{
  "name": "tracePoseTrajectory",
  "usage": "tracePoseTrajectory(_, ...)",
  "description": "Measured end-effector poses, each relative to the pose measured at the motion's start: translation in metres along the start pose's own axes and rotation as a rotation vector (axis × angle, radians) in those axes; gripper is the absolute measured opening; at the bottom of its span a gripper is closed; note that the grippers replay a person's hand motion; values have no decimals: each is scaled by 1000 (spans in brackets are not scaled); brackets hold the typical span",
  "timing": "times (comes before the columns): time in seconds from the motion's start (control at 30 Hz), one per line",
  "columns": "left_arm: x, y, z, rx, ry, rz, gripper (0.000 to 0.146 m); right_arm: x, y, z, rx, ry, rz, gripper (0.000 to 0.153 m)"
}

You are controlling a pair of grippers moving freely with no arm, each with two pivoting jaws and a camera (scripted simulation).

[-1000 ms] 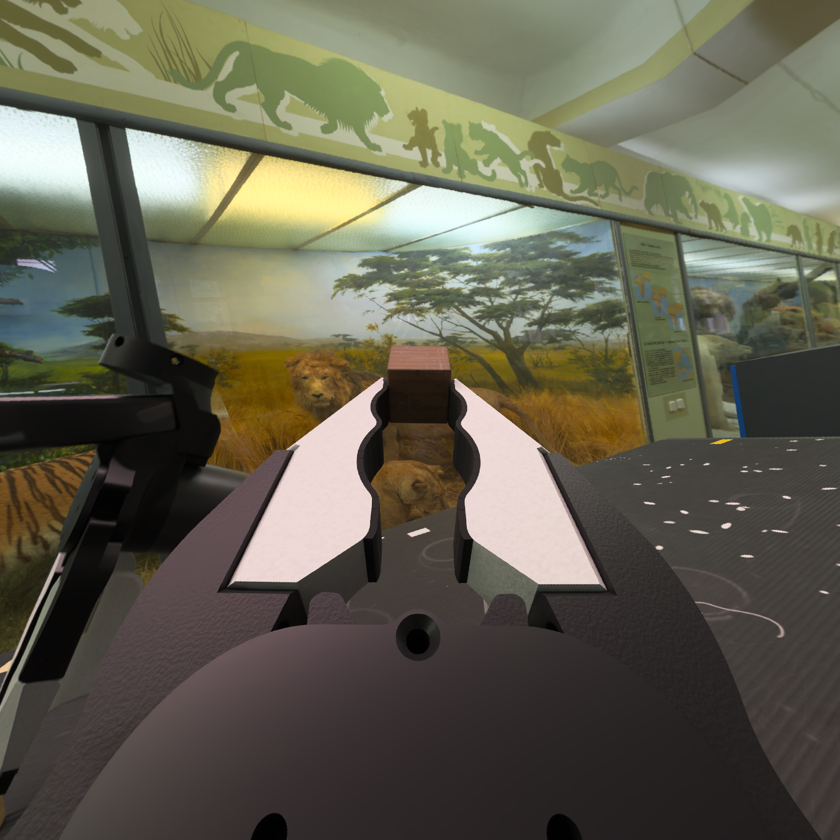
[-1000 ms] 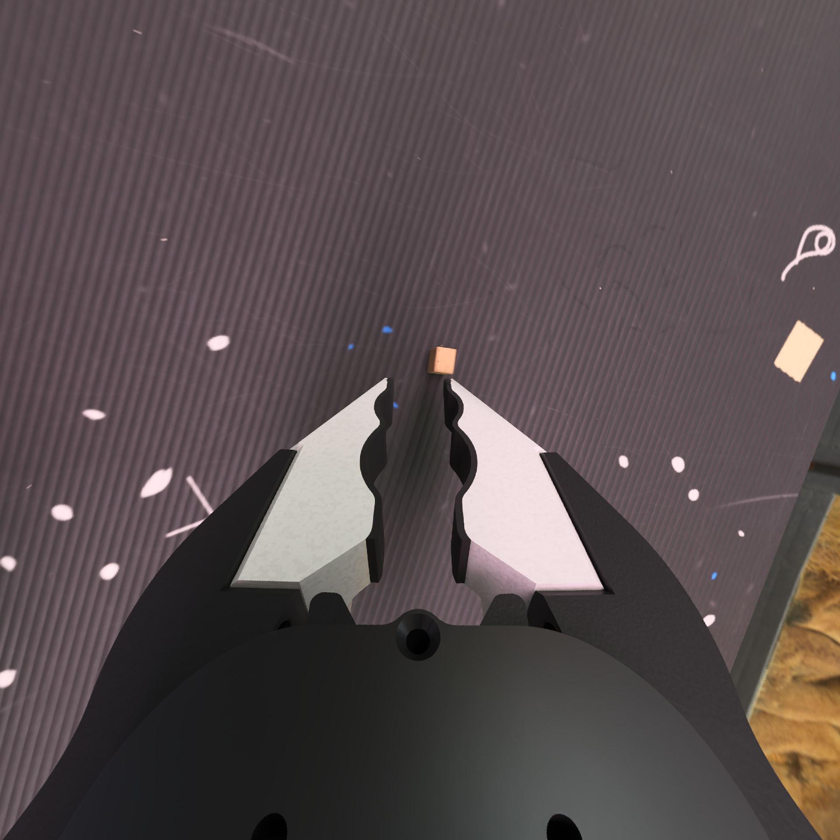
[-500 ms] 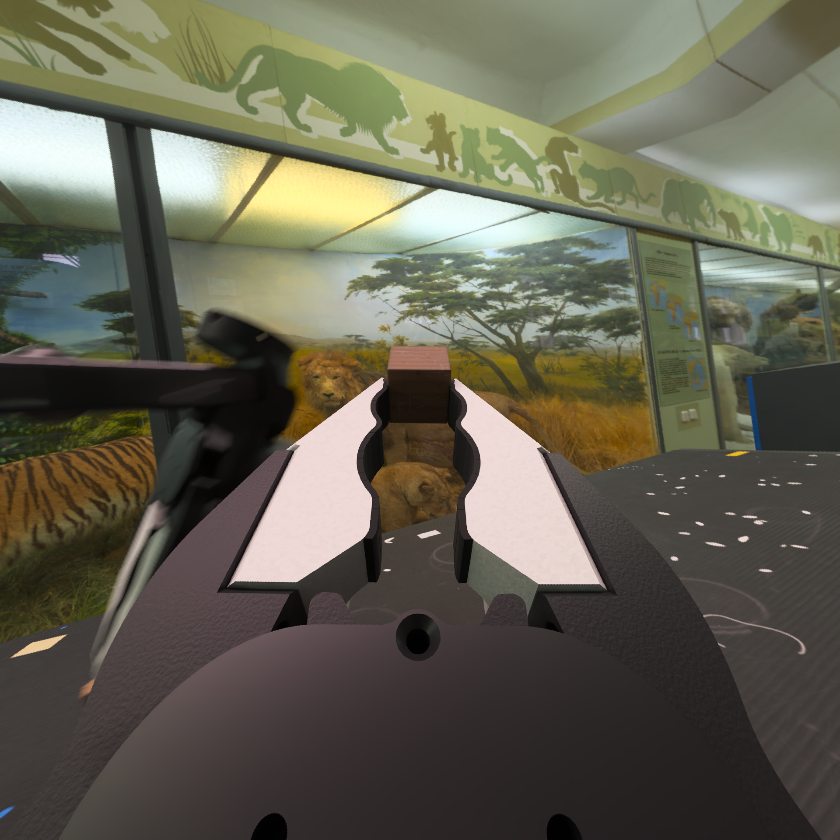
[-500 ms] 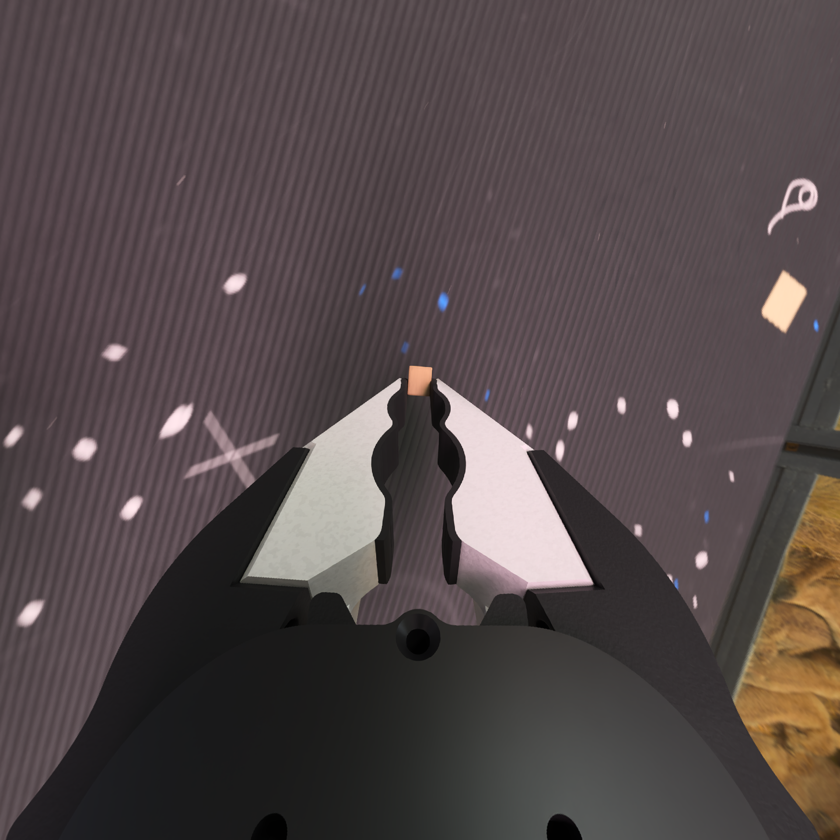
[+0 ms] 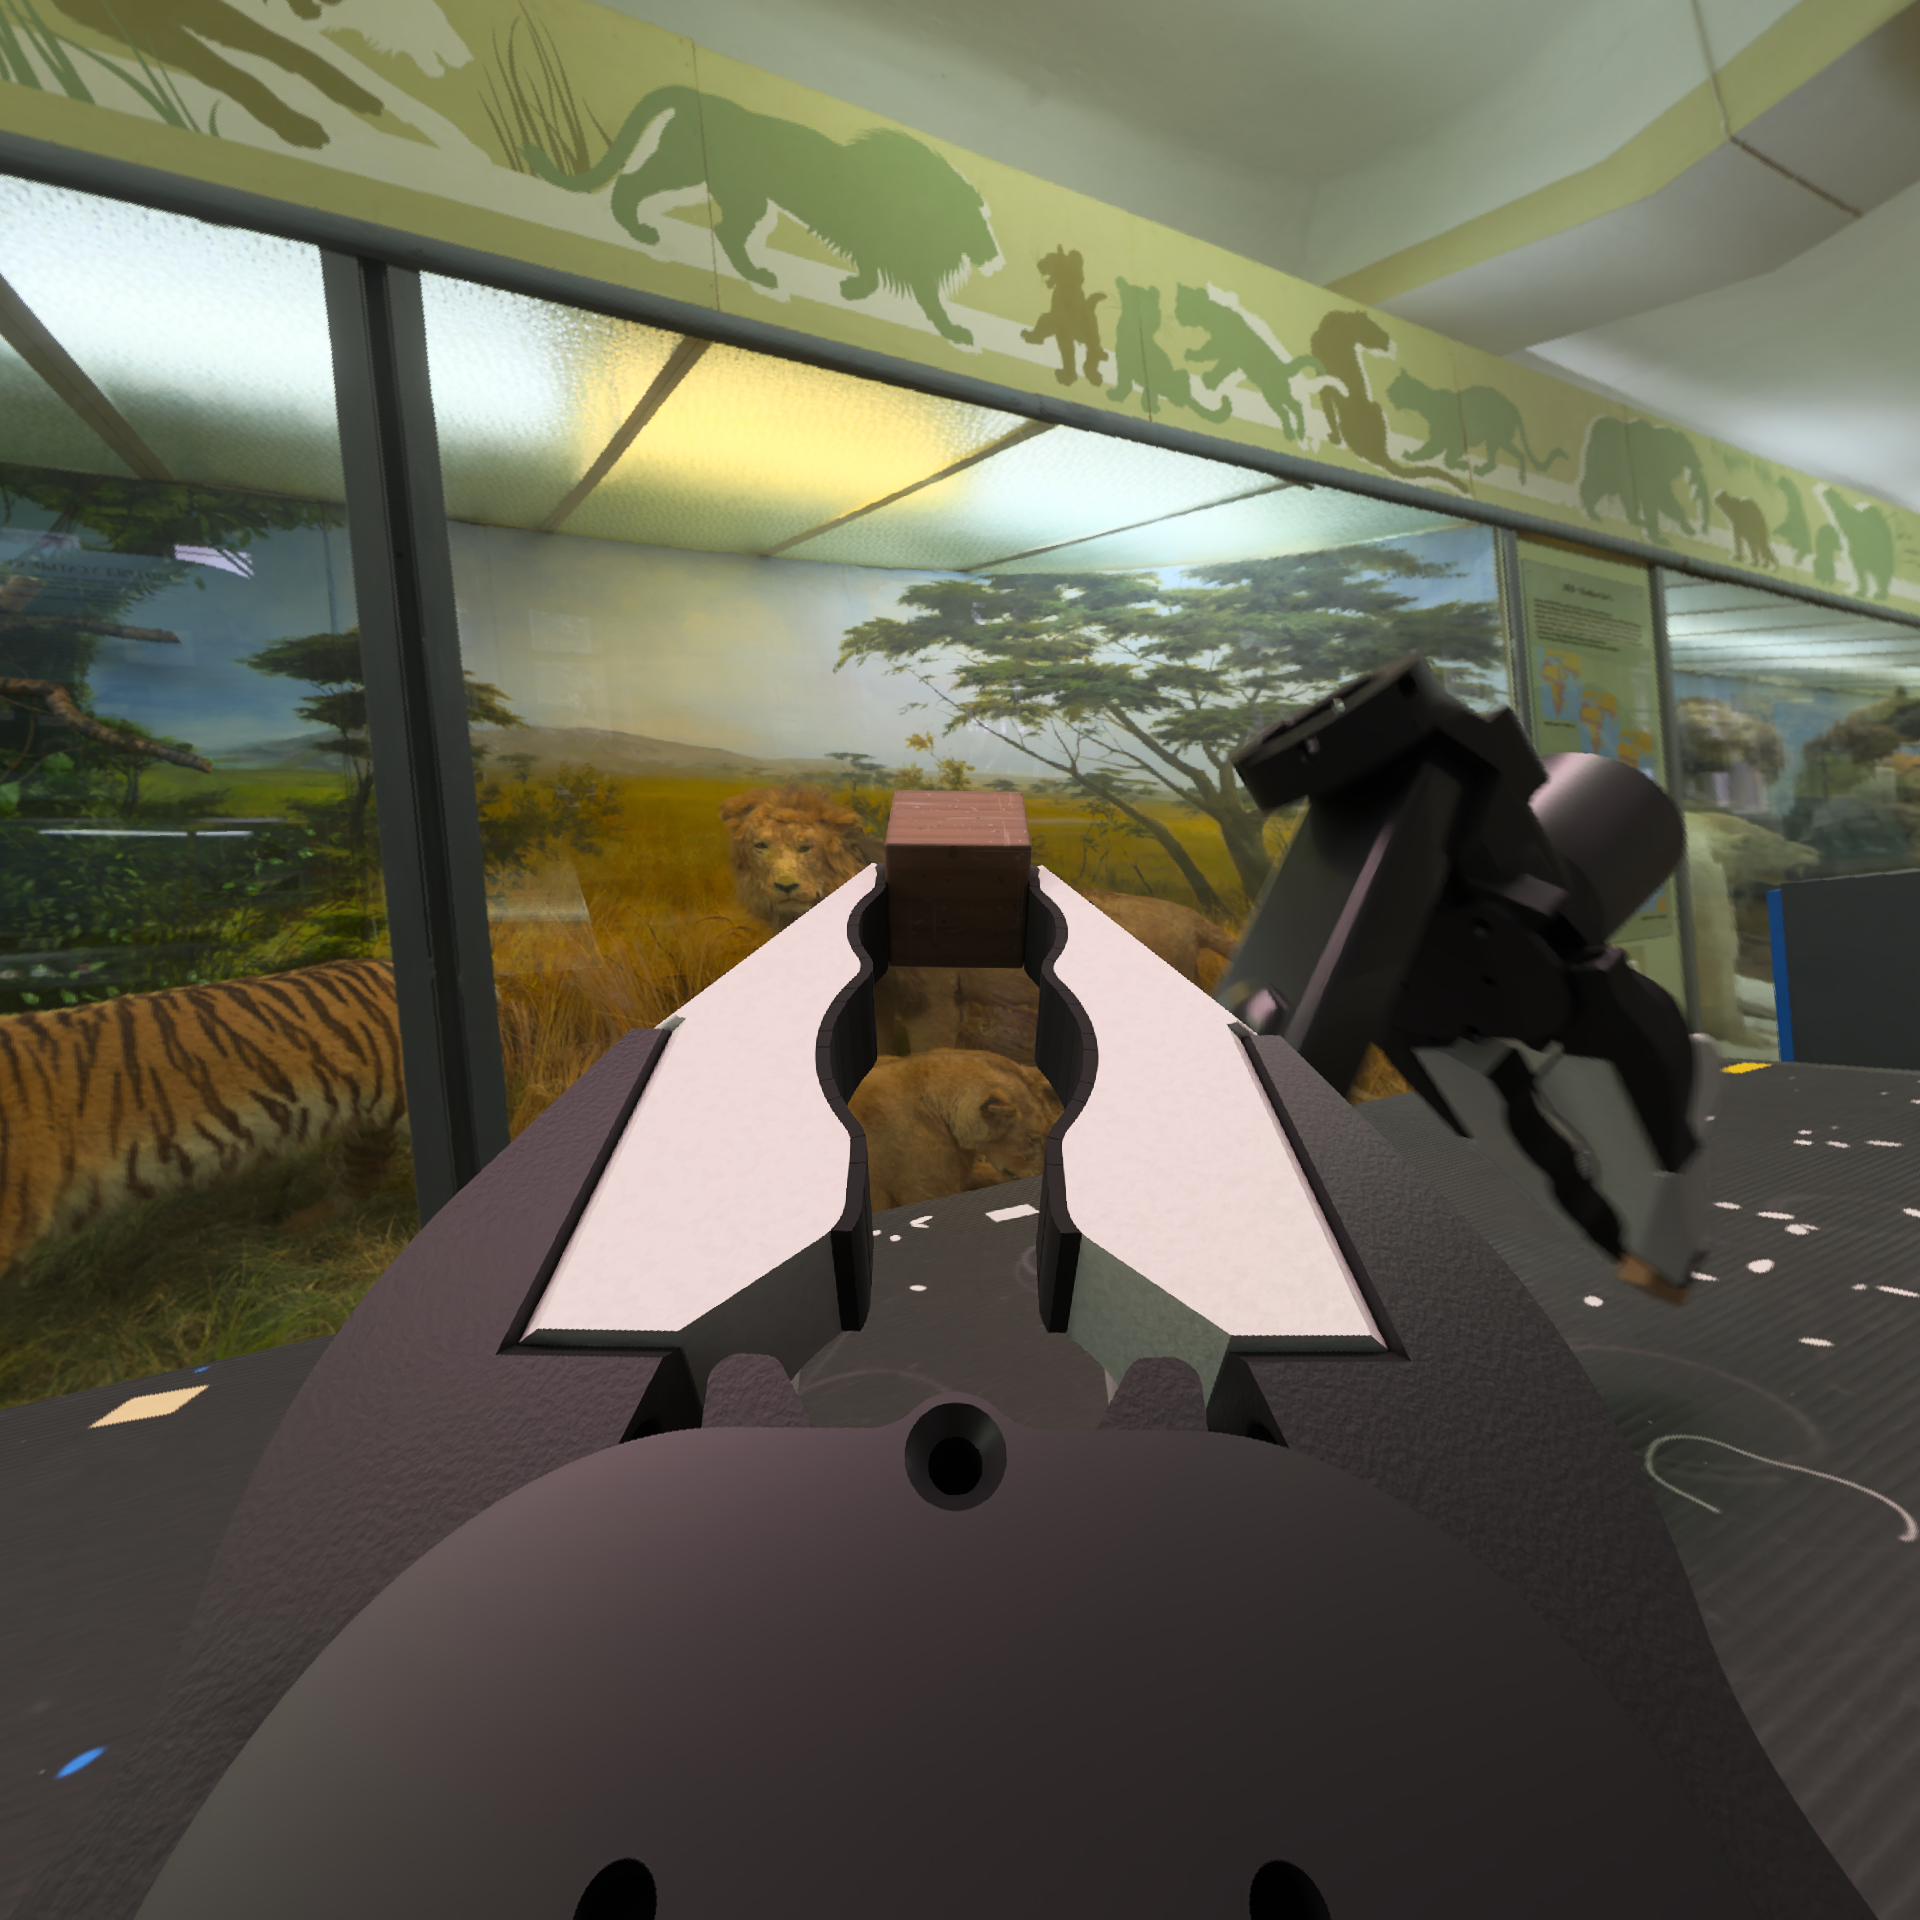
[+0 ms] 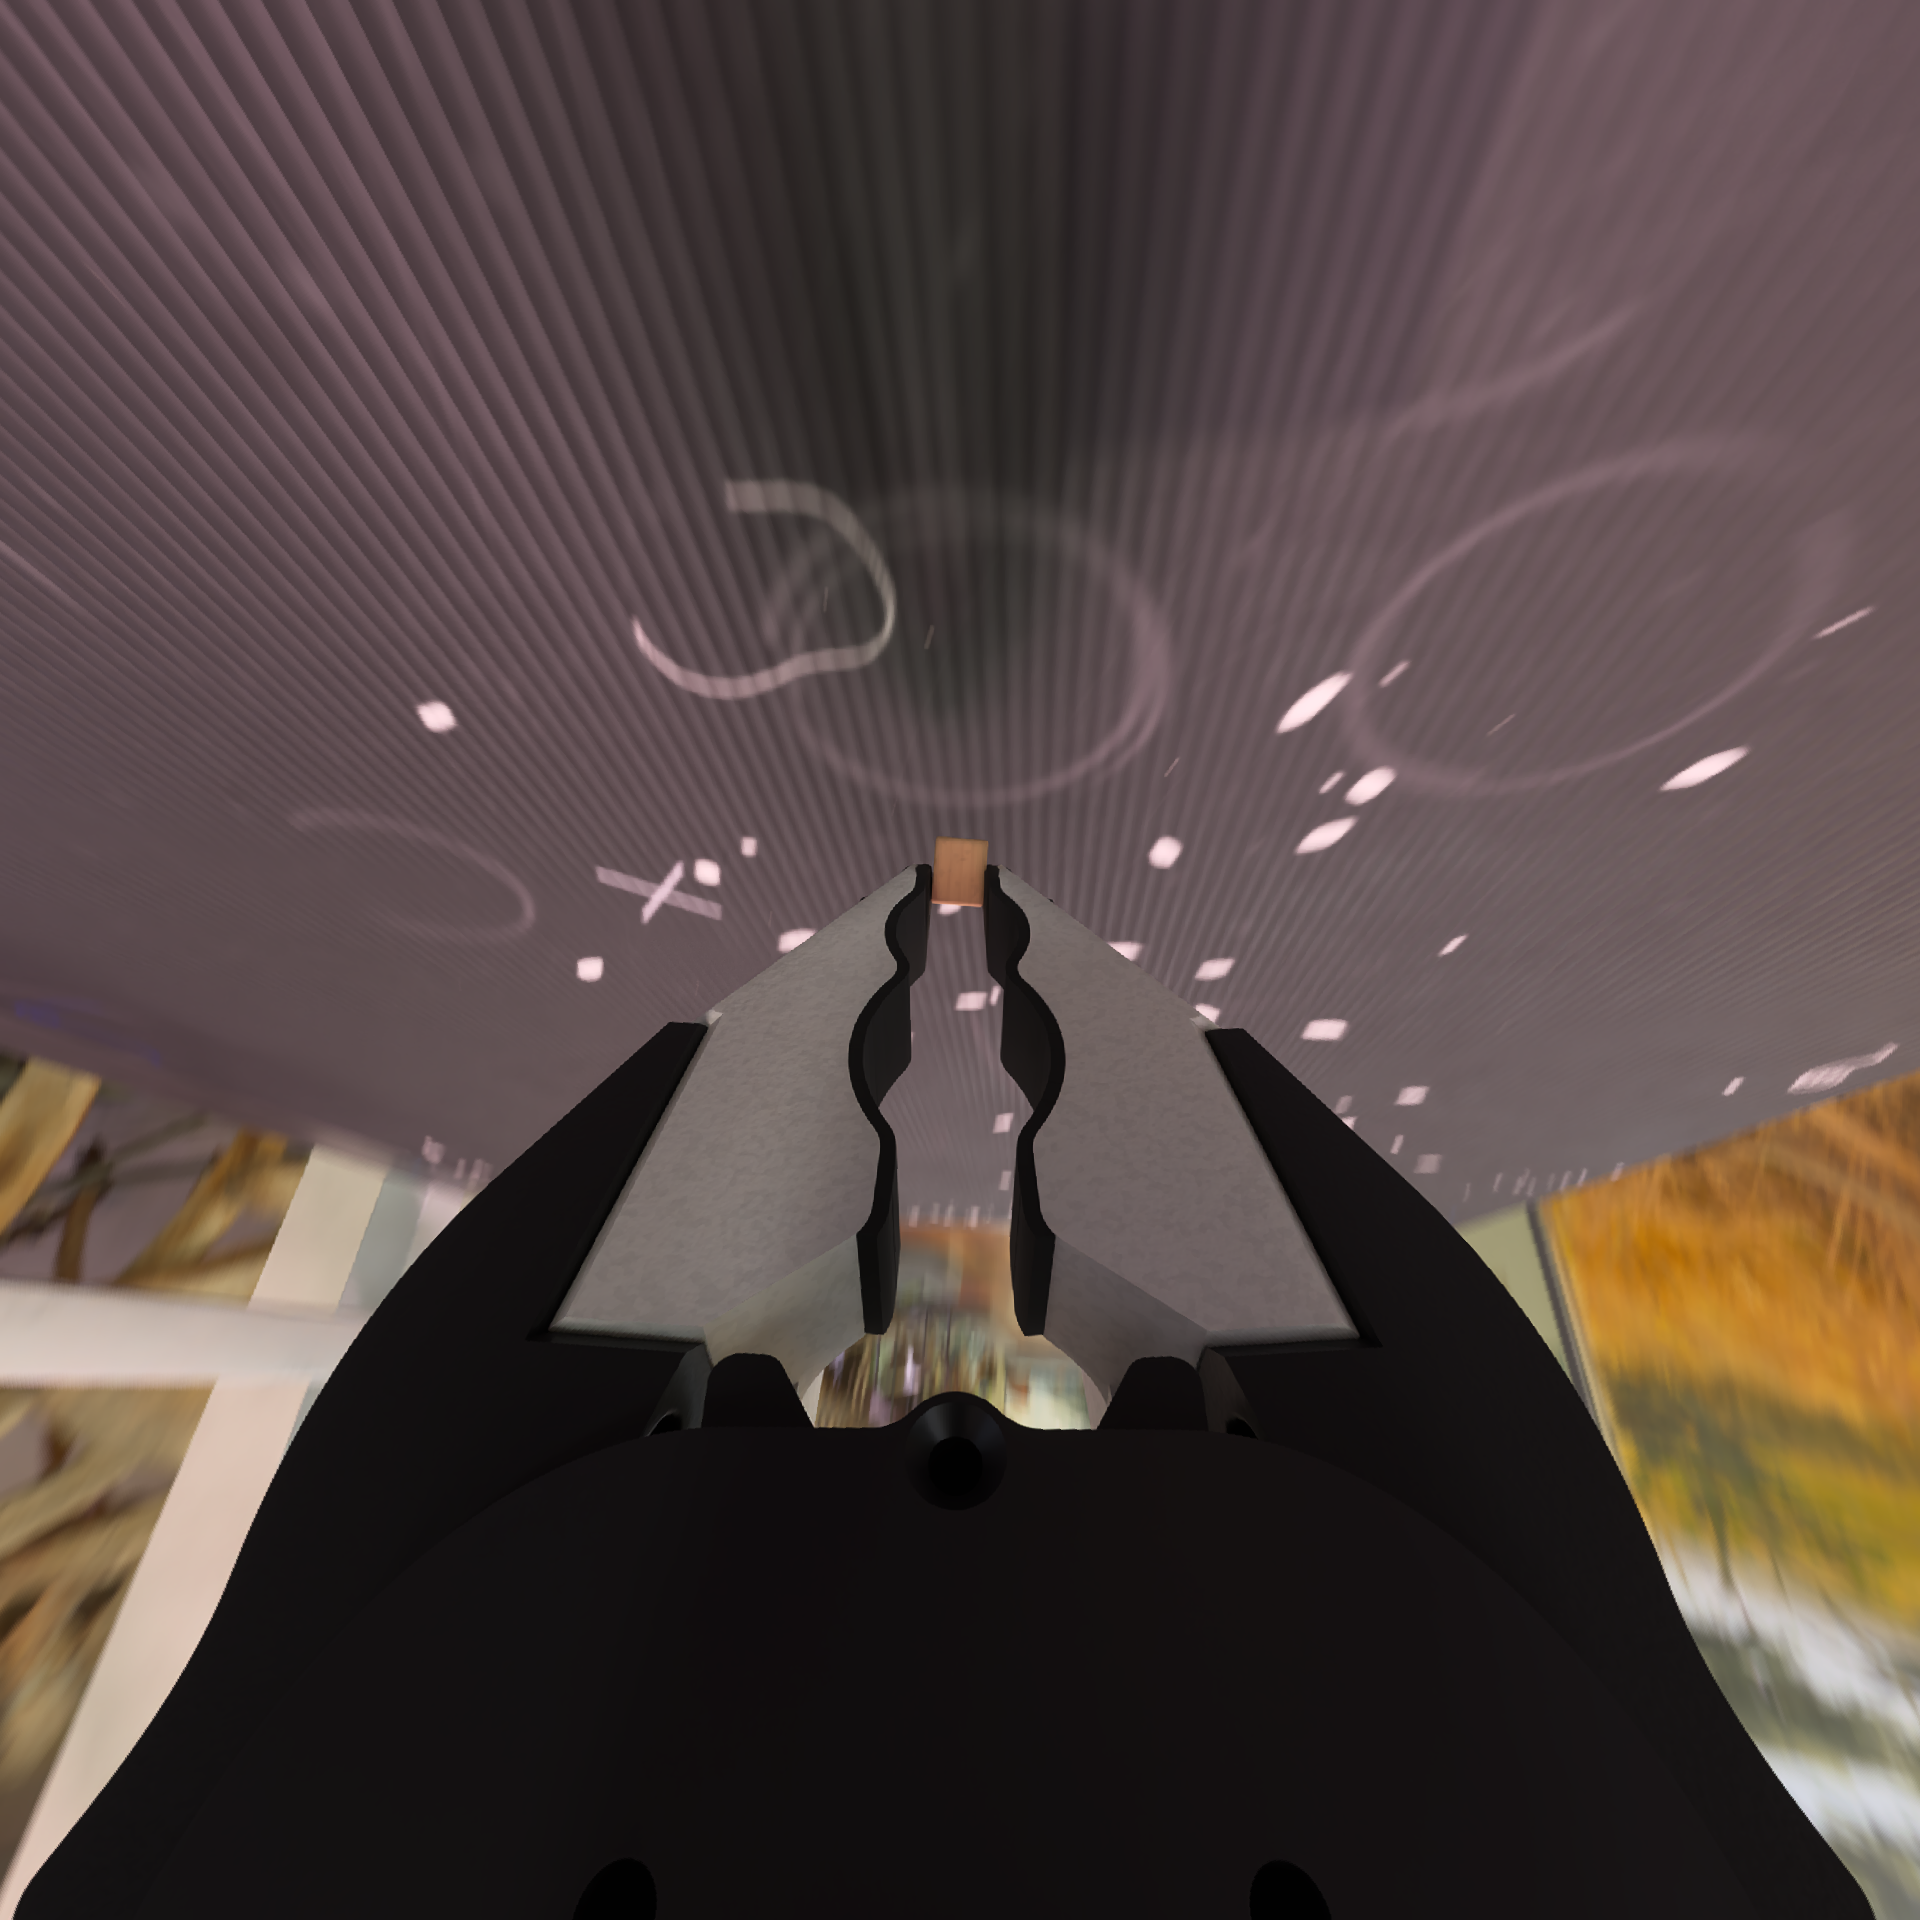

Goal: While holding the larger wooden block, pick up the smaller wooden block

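My left gripper (image 5: 957, 896) is shut on the larger wooden block (image 5: 957, 883), a dark brown cube held at its fingertips above the dark table (image 5: 1766, 1455). My right gripper (image 6: 958, 883) is shut on the smaller wooden block (image 6: 958, 873), a tiny light tan cube pinched at its fingertips, lifted off the table (image 6: 935, 312). In the left wrist view the right gripper (image 5: 1652, 1273) shows at the right, tilted down, with the small tan block (image 5: 1650, 1276) at its tips just above the table.
The dark ribbed table carries white specks, chalk-like loops (image 6: 790, 623) and a tan patch (image 5: 145, 1408). A glass display wall with painted savanna and animals (image 5: 727, 831) stands behind. A dark panel (image 5: 1849, 966) stands at the far right.
The right gripper closed on the small block, lifted it off the table and swung across from left to right in the left wrist view. The left gripper kept its hold and turned left.
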State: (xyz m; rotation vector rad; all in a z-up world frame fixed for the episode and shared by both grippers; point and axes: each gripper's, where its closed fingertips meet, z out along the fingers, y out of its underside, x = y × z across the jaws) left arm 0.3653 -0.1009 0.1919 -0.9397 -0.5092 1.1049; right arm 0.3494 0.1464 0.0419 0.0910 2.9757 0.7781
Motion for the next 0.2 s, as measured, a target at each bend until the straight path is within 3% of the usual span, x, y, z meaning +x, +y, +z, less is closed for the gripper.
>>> tracePoseTrajectory(0.1,0,0,0,-1,2,18,25,-14,34,21,-249,-26,24,10)
tracePoseTrajectory(0.2,-3,0,-1,-4,-6,30,25,-22,42,30,-365,-67,29,10)
